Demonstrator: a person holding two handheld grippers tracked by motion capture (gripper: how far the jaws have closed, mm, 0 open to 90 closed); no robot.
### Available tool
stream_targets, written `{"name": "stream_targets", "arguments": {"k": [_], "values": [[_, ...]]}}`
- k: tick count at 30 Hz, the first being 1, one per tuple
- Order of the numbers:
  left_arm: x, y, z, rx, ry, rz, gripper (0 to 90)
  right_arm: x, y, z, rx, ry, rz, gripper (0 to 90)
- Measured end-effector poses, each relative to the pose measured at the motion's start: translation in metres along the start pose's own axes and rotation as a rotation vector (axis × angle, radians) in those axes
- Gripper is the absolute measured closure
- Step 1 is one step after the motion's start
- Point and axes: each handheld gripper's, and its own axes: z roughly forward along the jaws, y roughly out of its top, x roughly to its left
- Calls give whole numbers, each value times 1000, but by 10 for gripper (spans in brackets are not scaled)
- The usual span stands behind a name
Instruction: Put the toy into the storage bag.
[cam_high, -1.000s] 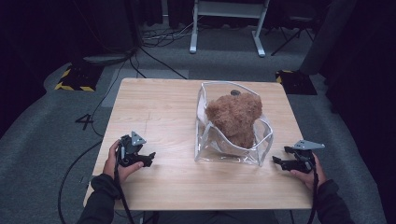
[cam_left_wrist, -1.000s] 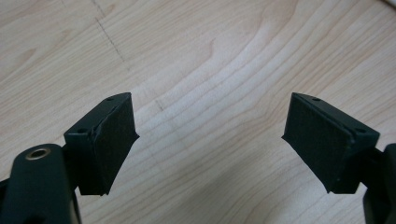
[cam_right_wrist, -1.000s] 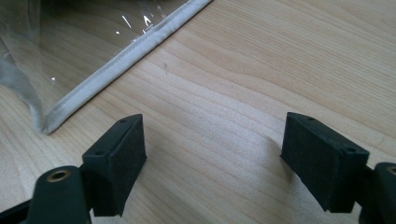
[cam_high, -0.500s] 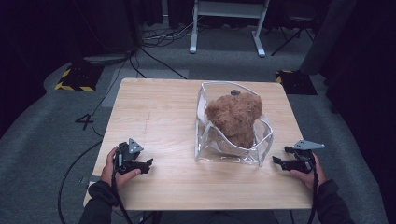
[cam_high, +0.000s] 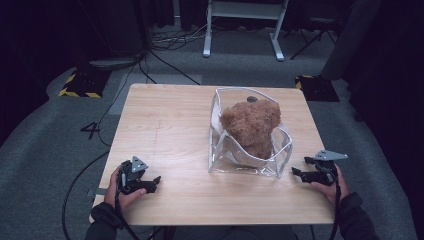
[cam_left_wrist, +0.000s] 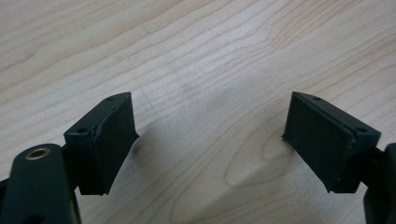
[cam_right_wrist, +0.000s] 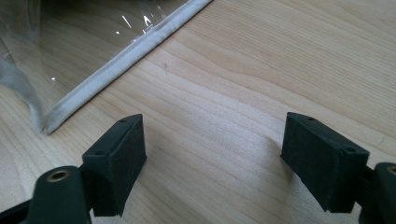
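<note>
Left gripper (cam_high: 153, 184) has slid back toward the table's (cam_high: 170, 125) near-left corner and sunk lower since a sec ago; right gripper (cam_high: 298, 174) hasn't budged, parked by the near-right corner. Left jaws spread wide, nothing btwn them, just bare wood grain under the pads (cam_left_wrist: 114, 140) in the left gripper view. Right jaws also spread, empty, pads (cam_right_wrist: 123, 158) hovering close over the wood. Clear plastic bag (cam_high: 248, 150) sits right of center, closer to the near edge than the far one, w/ a brown plush toy (cam_high: 250, 126) inside, poking above the rim. Bag's white-trimmed bottom edge (cam_right_wrist: 126, 51) shows just ahead of the right jaws, near but not touching. Left gripper is well apart from the bag.
</note>
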Motion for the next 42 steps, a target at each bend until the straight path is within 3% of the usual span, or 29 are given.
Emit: {"name": "stream_targets", "arguments": {"k": [6,15,42], "values": [[0,-12,-8,-19,20,-46,175,0,0,0,0,0,0,216],[0,-29,-23,-22,26,-50,175,0,0,0,0,0,0,216],[0,-28,-22,-20,31,-53,173,0,0,0,0,-1,2,216]]}}
